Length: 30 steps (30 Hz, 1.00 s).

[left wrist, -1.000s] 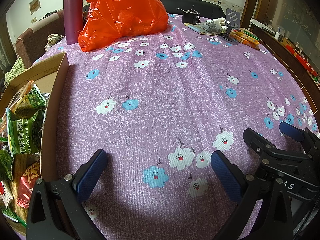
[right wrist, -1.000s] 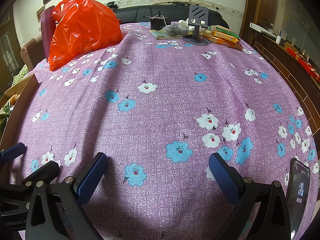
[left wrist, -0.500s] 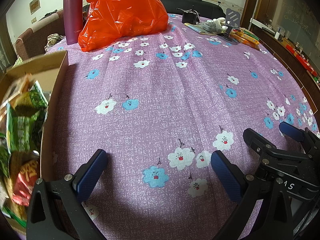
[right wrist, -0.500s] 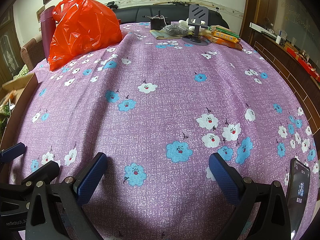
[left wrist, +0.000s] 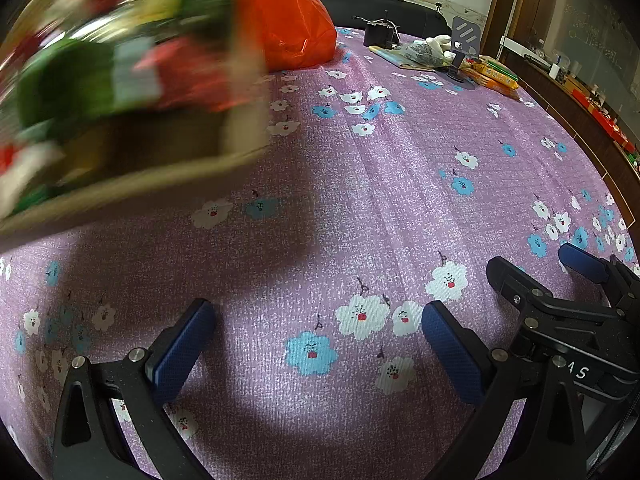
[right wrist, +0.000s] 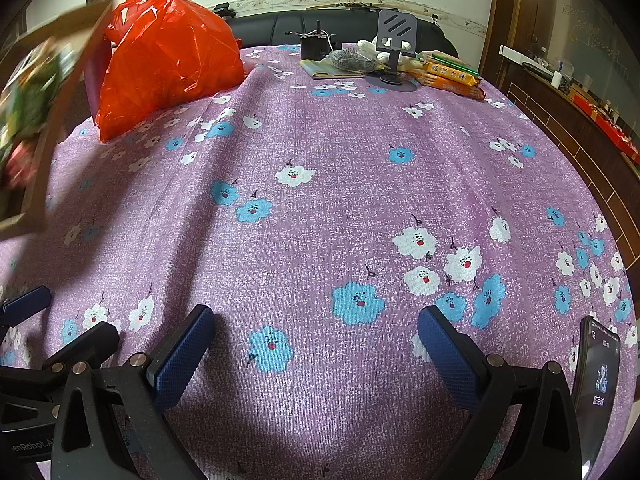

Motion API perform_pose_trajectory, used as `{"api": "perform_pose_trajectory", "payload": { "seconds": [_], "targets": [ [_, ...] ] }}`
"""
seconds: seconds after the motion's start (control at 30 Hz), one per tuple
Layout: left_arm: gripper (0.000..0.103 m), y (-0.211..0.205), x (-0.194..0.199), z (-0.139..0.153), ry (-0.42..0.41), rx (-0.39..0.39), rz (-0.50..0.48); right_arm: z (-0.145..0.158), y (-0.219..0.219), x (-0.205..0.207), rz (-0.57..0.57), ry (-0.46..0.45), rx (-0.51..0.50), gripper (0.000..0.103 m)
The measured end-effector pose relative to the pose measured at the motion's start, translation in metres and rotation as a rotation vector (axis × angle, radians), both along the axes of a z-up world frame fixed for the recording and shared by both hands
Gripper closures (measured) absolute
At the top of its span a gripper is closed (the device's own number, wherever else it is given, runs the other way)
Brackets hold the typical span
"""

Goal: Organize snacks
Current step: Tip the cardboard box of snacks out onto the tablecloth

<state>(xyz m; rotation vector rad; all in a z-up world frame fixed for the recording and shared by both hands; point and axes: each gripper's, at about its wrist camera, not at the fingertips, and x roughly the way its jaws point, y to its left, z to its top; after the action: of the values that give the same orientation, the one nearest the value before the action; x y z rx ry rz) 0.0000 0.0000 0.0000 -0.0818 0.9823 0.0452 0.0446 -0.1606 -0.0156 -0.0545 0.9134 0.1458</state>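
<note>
A cardboard box (left wrist: 132, 172) full of green and red snack packets (left wrist: 100, 60) hangs tilted in the air over the left of the table, blurred by motion. It also shows at the left edge of the right wrist view (right wrist: 44, 136). My left gripper (left wrist: 316, 344) is open and empty, low over the purple flowered tablecloth (left wrist: 400, 184). My right gripper (right wrist: 312, 344) is open and empty beside it, and shows in the left wrist view (left wrist: 560, 284).
A red plastic bag (right wrist: 164, 60) sits at the back left. A phone stand (right wrist: 394, 48), orange snack packs (right wrist: 452, 76) and small items stand at the far edge. A phone (right wrist: 598, 376) lies near my right gripper. A wooden cabinet (right wrist: 568, 120) runs along the right.
The box of snacks has risen from the table's left edge and tipped up over the table. Neither gripper has moved.
</note>
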Motion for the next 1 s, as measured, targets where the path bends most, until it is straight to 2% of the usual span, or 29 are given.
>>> {"api": "perform_pose_trajectory", "payload": {
  "seconds": [0.6,1.0],
  "targets": [
    [0.0,0.003,-0.002,0.001,0.01,0.015,-0.003,0.001,0.0,0.0,-0.006,0.0,-0.002,0.001],
    [0.0,-0.013,0.005,-0.01,0.015,0.039,-0.017,-0.001,-0.002,0.001,-0.009,0.0,-0.001,0.001]
  ]
}}
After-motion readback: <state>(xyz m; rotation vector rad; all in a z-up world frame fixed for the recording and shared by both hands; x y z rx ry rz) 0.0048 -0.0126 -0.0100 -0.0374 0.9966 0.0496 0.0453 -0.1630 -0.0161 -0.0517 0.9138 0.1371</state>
